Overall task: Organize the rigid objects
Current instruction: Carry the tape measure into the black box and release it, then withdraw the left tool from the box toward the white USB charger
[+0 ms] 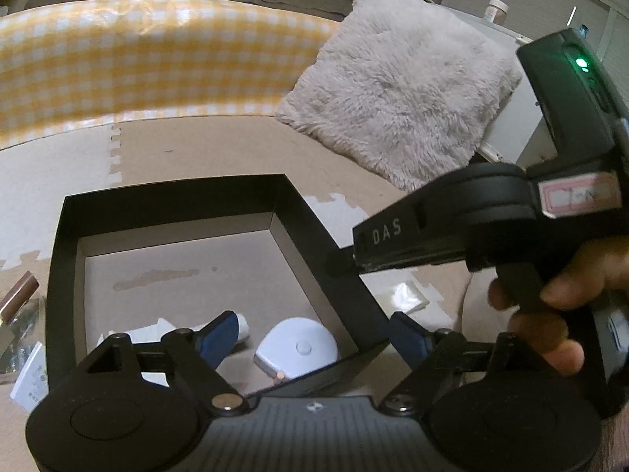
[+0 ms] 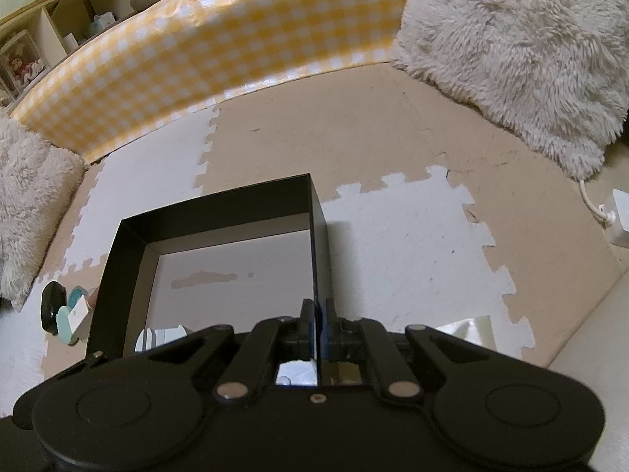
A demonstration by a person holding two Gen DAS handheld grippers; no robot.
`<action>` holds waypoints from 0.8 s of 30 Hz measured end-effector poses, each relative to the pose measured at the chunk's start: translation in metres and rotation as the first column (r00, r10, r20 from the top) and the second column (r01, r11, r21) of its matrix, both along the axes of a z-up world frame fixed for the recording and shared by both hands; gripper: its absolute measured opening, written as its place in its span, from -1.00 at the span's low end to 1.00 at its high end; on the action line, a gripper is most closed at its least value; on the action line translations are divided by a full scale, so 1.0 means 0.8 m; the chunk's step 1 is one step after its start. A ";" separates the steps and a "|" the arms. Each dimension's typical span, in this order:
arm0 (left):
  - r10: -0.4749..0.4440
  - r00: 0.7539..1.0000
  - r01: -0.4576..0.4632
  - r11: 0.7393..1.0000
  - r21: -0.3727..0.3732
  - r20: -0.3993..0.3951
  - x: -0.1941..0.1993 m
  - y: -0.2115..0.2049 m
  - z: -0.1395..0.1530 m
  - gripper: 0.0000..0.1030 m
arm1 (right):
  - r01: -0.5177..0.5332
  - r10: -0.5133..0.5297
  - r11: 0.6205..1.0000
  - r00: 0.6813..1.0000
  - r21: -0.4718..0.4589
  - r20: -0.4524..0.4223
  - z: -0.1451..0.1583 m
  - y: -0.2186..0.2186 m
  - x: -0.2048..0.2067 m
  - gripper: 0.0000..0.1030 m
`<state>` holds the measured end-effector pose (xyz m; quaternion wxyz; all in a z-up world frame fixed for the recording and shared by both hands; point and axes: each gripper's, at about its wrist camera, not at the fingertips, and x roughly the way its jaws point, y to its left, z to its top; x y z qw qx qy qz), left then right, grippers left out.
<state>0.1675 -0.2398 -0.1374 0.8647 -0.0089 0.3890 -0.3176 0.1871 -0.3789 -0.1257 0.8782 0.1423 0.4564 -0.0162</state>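
A black open box [image 1: 173,192] sits on the foam floor mat; it also shows in the right wrist view [image 2: 220,202]. Inside it lie a white rounded device [image 1: 298,348] and a white tube [image 1: 240,324]. My left gripper [image 1: 314,338] is open, its blue pads [image 1: 218,336] straddling the box's near right corner above the white device. My right gripper [image 2: 318,326] is shut on the box's right wall; in the left wrist view it [image 1: 338,261] meets that wall from the right.
A fluffy white cushion [image 1: 401,90] and a yellow checked bolster [image 1: 137,55] lie behind. Loose items lie left of the box: a white card [image 1: 29,377], a teal and black piece [image 2: 65,312]. A white charger [image 2: 617,216] is far right.
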 end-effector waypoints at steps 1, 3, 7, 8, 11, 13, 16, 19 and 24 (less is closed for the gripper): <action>-0.003 1.000 0.003 1.000 0.003 0.000 -0.002 0.001 0.001 0.69 | 0.001 -0.001 1.000 1.000 0.001 0.000 0.000 0.000 0.000 -0.92; -0.009 1.000 0.009 1.000 0.007 0.000 -0.007 0.004 0.002 0.72 | 0.000 0.000 1.000 1.000 0.000 0.000 0.000 0.000 0.000 -0.92; -0.005 1.000 0.004 1.000 -0.008 -0.008 -0.013 0.011 0.008 0.79 | -0.003 0.003 1.000 1.000 -0.004 0.000 0.000 0.001 0.000 -0.92; -0.006 1.000 0.006 1.000 -0.001 -0.002 -0.015 0.011 0.010 0.80 | -0.002 0.002 1.000 1.000 -0.003 -0.003 0.001 0.001 0.000 -0.92; -0.011 1.000 0.011 1.000 0.016 0.011 -0.020 0.014 0.014 0.83 | -0.001 0.001 1.000 1.000 -0.005 -0.004 0.001 0.002 0.000 -0.92; -0.009 1.000 0.009 1.000 0.022 0.014 -0.023 0.017 0.017 0.86 | -0.002 0.002 1.000 1.000 -0.007 -0.005 0.001 0.003 -0.001 -0.92; -0.004 1.000 0.004 1.000 0.027 0.015 -0.026 0.022 0.019 0.90 | -0.003 0.003 1.000 1.000 -0.012 -0.006 0.001 0.004 -0.001 -0.92; -0.005 1.000 0.004 0.999 0.035 0.024 -0.030 0.026 0.025 0.95 | -0.002 0.002 1.000 1.000 -0.015 -0.006 0.001 0.005 -0.001 -0.92; 0.014 1.000 -0.015 0.999 0.043 0.026 -0.035 0.038 0.034 1.00 | -0.004 0.004 1.000 1.000 -0.016 -0.006 0.001 0.005 -0.001 -0.92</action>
